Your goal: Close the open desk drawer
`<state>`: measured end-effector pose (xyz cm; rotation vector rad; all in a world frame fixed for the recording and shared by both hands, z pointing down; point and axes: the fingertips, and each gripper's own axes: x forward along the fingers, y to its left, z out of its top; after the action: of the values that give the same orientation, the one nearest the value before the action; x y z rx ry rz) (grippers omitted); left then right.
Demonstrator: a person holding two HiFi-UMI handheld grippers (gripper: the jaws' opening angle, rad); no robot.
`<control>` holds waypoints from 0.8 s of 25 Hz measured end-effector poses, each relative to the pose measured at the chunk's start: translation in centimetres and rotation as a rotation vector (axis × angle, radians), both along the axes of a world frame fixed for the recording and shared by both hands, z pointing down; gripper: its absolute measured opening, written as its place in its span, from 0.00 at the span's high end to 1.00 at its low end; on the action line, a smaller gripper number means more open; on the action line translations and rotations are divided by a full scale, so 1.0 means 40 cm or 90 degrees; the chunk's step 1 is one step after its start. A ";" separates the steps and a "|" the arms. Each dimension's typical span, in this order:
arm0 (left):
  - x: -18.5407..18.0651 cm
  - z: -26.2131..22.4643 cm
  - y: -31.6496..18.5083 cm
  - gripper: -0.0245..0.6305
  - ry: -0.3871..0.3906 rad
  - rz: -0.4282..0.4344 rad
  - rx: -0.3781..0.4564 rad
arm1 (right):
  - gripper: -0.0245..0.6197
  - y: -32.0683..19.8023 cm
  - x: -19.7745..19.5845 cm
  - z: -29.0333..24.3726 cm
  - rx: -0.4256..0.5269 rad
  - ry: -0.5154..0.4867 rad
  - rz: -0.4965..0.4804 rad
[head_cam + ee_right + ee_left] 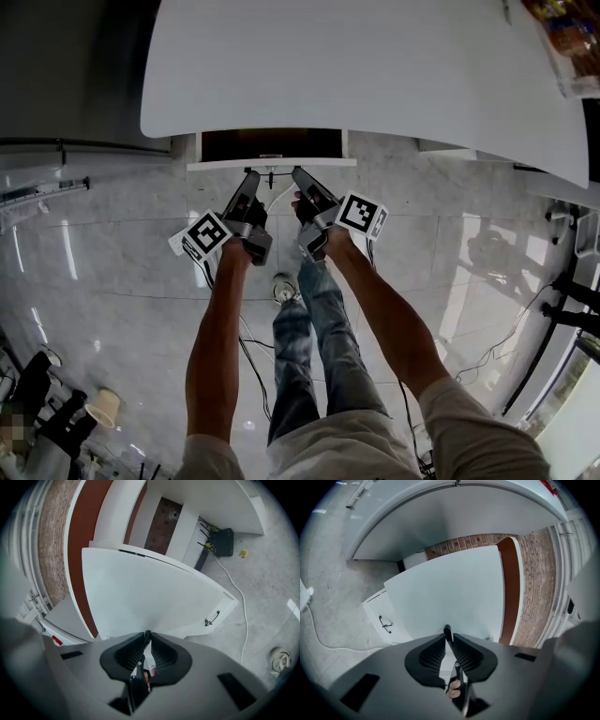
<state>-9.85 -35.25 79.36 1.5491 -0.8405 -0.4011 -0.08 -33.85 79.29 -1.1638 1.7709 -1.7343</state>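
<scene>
At twelve o'clock the desk (375, 66) hides the inside of the drawer (272, 145); the left gripper (251, 175) and the right gripper (296, 173) cover most of its handle (447, 631).

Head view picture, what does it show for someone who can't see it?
Seen from above, a person's left gripper and right gripper reach to the open drawer under a white desk, jaws pinching its thin dark handle. Their legs stand on a shiny grey floor.

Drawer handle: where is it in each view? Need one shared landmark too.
Head view: drawer handle at centre, just below the white drawer front.
Left gripper view: dark bar pinched between the jaws, bottom centre.
Right gripper view: same, bottom centre.
Shared landmark: the drawer front.
</scene>
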 end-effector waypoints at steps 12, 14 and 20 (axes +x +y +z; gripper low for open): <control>0.036 -0.005 -0.170 0.87 -0.021 0.003 0.018 | 0.87 -0.169 0.035 -0.004 0.012 0.027 0.000; 0.036 -0.006 -0.194 0.86 -0.022 0.008 0.021 | 0.87 -0.192 0.034 -0.007 0.017 0.030 0.000; 0.035 -0.010 -0.238 0.86 -0.023 0.004 0.024 | 0.87 -0.222 0.027 -0.011 0.041 0.044 -0.012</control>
<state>-8.46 -44.78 78.98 1.5974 -0.8595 -0.3871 1.00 -42.72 78.84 -1.1959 1.8695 -1.6542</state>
